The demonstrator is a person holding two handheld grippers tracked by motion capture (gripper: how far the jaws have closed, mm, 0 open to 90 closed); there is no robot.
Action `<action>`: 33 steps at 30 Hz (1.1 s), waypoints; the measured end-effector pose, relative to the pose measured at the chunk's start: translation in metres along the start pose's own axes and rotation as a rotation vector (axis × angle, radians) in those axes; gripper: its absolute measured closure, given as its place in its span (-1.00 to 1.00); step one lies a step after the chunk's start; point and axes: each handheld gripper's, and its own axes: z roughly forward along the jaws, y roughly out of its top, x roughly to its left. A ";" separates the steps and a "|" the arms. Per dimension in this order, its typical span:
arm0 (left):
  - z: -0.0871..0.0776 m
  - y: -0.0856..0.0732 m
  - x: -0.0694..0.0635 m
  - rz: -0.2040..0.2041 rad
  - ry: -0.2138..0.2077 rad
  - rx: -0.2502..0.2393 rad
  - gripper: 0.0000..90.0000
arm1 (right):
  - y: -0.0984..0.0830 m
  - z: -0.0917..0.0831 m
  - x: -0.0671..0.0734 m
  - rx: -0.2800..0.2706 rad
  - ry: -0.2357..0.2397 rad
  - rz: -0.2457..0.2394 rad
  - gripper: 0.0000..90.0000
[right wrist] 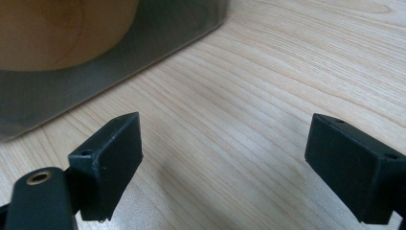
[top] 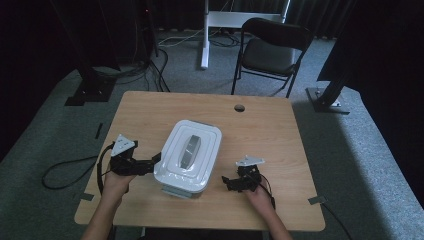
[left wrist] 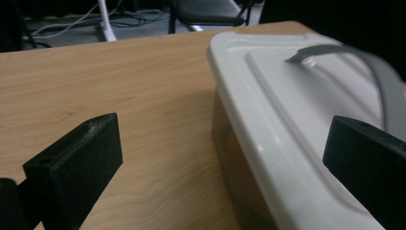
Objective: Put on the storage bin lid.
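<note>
I see the white rectangular plastic storage box (top: 188, 156) lying near the middle of the light wooden table (top: 260, 120), lid on, its grey handle (top: 190, 151) flat along the top. The box sits at a slant to the table edges.

Left gripper (top: 150, 163): I have it at the box's left side, jaws spread wide. In the left gripper view one jaw stands over bare table and the other over the lid's rim (left wrist: 268, 143), so the box edge lies between them; nothing is clamped. I cannot tell whether the far jaw touches the lid.

Right gripper (top: 227, 182): low over the table to the right of the box's near corner, jaws wide apart and empty. In the right gripper view the translucent box wall (right wrist: 95, 72) is ahead, clear of both jaws.
</note>
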 end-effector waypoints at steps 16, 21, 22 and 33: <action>0.018 -0.033 0.029 -0.038 0.128 -0.022 -0.99 | 0.000 -0.001 -0.001 -0.002 -0.001 0.004 -0.74; 0.032 -0.046 0.031 -0.027 0.163 -0.004 -0.99 | -0.001 -0.003 -0.002 -0.009 -0.003 0.012 -0.74; 0.035 -0.048 0.031 -0.021 0.170 0.003 -0.99 | -0.001 -0.003 -0.002 -0.011 -0.001 0.015 -0.74; 0.062 -0.065 0.021 -0.017 0.142 0.075 -0.99 | 0.002 -0.001 0.001 -0.015 0.001 0.014 -0.74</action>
